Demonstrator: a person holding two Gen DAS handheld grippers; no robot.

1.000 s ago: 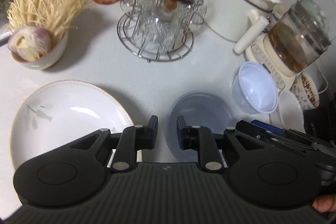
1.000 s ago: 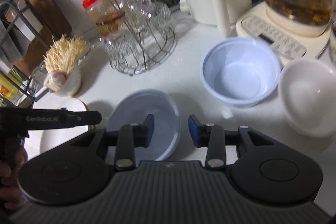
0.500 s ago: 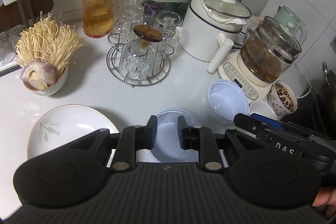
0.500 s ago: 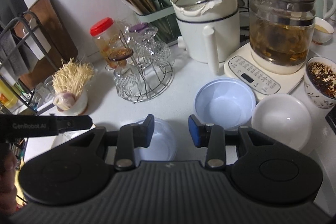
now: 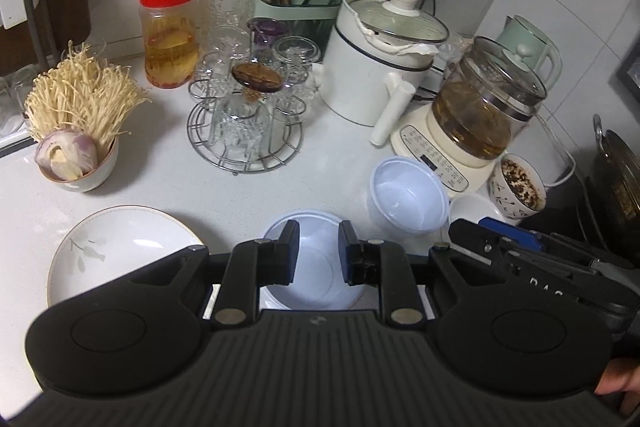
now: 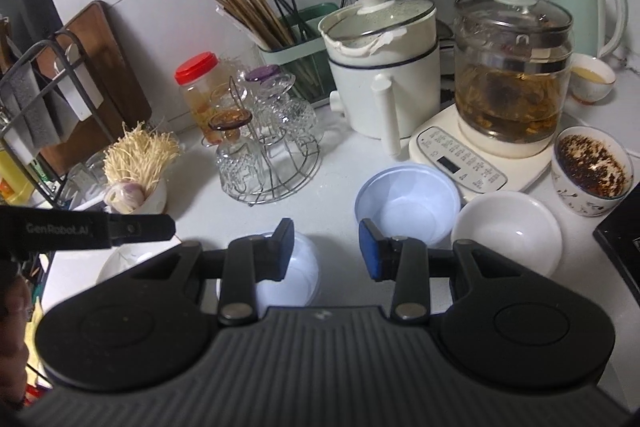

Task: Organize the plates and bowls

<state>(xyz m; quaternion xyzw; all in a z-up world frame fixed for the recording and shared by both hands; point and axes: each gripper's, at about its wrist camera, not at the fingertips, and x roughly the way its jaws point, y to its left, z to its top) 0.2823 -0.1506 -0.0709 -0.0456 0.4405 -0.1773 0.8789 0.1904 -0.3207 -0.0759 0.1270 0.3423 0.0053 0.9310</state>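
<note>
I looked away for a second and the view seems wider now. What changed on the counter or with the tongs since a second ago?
Both tongs, left and right, pulled up and back from the white counter, so more of it shows. Neither took hold of or released anything. The flowered white plate, pale blue plastic lid, translucent plastic bowl and white ceramic bowl stayed put.

Five bowls (image 6: 406, 203), one plate (image 5: 120, 251), two tools (image 5: 314, 257)

- Left gripper (image 5: 315, 251): jaws slightly apart, nothing between them, above the counter.
- Pale blue lid (image 5: 316, 267): flat on the white counter (image 5: 168, 183), below the gripper.
- Floral plate (image 5: 116, 251): left of the lid.
- Clear plastic bowl (image 5: 408, 201): right of the lid, just beside a white bowl (image 5: 472, 209).
- Right gripper (image 5: 520, 259): lower right.
</note>
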